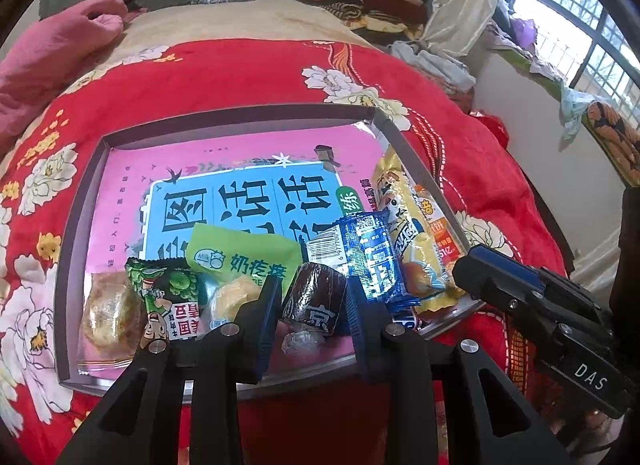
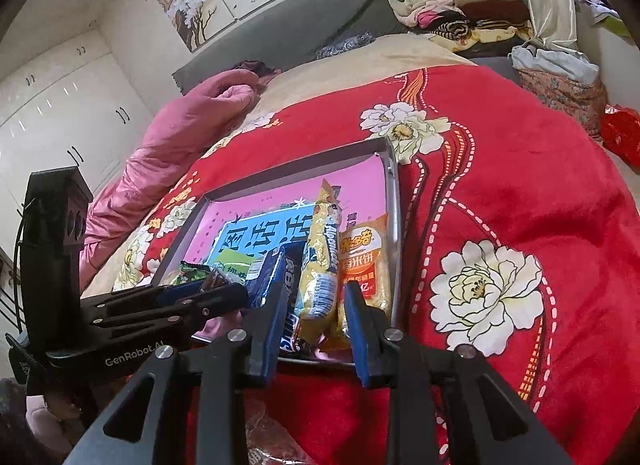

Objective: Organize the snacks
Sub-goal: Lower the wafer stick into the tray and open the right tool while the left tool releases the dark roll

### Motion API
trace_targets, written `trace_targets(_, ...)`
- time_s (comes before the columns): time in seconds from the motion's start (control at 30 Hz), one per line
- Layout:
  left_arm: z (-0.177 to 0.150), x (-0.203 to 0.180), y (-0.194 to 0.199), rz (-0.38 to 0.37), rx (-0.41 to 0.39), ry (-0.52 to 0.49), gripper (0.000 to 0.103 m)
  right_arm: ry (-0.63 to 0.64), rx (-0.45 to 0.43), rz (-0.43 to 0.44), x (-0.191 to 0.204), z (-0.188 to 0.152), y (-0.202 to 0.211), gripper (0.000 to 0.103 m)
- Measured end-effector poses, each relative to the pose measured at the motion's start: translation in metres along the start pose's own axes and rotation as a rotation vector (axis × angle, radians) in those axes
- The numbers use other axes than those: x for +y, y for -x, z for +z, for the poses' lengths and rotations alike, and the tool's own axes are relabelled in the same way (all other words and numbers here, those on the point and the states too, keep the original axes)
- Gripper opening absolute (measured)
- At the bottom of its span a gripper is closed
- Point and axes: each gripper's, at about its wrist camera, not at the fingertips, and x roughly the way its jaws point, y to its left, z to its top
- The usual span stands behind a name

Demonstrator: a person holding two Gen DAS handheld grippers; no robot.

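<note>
A grey-rimmed tray with a pink and blue printed floor lies on the red floral bedspread. Along its near edge lie a clear-wrapped pastry, a green pea packet, a lime-green milk snack packet, a dark brown wrapped candy, a blue packet and a yellow packet. My left gripper is open, its fingers either side of the brown candy. My right gripper is open over the tray's near right corner, around the yellow packet. An orange rice cracker packet lies beside it.
The tray sits mid-bed on the red bedspread. A pink quilt lies at the back left, folded clothes are piled at the back right. White wardrobes stand at left, a window at right.
</note>
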Motion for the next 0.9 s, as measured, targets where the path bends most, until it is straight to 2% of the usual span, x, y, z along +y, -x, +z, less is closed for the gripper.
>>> trace_targets(0.23, 0.000, -0.002, 0.004, 0.008, -0.005, -0.010, 0.034, -0.002, -0.005, 0.000, -0.001, 0.000, 0.002, 0.036)
trace_targets(0.37, 0.001, -0.003, 0.009, 0.015, -0.019, -0.019, 0.041, 0.011, -0.009, -0.011, 0.000, 0.001, 0.003, 0.041)
trace_targets(0.9, 0.001, 0.001, 0.024, 0.037, -0.049, -0.017, 0.062, 0.013, -0.048, -0.025, 0.002, 0.004, 0.012, 0.047)
